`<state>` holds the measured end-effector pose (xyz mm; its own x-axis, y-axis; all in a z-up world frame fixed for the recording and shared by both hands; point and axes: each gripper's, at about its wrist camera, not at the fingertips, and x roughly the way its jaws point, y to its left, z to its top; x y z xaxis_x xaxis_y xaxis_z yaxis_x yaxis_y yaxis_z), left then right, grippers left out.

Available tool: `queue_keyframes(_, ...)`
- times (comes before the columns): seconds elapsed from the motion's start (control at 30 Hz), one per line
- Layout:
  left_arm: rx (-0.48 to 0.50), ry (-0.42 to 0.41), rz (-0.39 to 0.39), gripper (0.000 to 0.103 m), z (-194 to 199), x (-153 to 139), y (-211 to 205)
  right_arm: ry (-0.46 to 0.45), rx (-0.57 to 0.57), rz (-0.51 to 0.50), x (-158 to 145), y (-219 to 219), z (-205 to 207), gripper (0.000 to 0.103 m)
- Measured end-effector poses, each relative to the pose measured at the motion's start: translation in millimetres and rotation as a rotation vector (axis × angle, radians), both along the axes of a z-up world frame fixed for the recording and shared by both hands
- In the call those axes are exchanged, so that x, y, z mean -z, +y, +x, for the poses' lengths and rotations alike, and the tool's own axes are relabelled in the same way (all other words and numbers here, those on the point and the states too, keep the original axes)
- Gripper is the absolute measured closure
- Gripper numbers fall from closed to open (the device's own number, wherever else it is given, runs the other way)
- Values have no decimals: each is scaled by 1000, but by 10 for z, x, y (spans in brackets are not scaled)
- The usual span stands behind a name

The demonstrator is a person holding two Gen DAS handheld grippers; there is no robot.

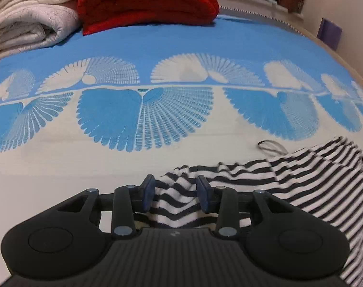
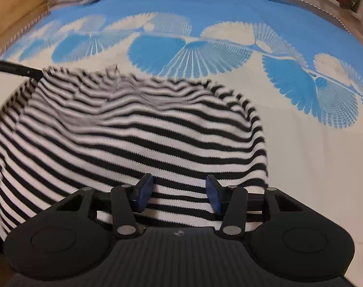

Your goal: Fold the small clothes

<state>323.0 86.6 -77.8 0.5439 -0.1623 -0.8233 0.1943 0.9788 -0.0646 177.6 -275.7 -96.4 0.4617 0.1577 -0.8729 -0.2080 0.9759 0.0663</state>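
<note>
Right wrist view shows my right gripper (image 2: 179,195) spread over the striped garment (image 2: 143,129), which lies rumpled near the bed's (image 2: 313,167) front edge. My left gripper (image 1: 175,196) is spread too, cloth loose between its pads. I judge folding barely begun.

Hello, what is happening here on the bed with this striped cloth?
A person with a gripper in each hand is folding a black-and-white striped garment on a bed with a blue and white bedspread. The left gripper and the right gripper are both open over the garment, with striped cloth between the fingers but not pinched. A folded red blanket and pale folded blankets lie at the far end.
</note>
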Motion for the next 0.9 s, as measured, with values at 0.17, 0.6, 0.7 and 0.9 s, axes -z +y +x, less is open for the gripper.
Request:
queue_keyframes(0.17,110,111,-172,61,-219,-216,21,7,18,85,-212,-132,-113,52)
queue_keyframes(0.6,362,208,17,58,-1013,-50,-373,153,-26,-6,-161,-212,-525,48)
queue_keyframes(0.7,392,285,35,56,-1156,86,-393,218,-60,-74,-50,-211,-637,48)
queue_keyframes(0.9,285,335,193,50,-1177,296,-194,271,-24,-124,67,-377,-754,47)
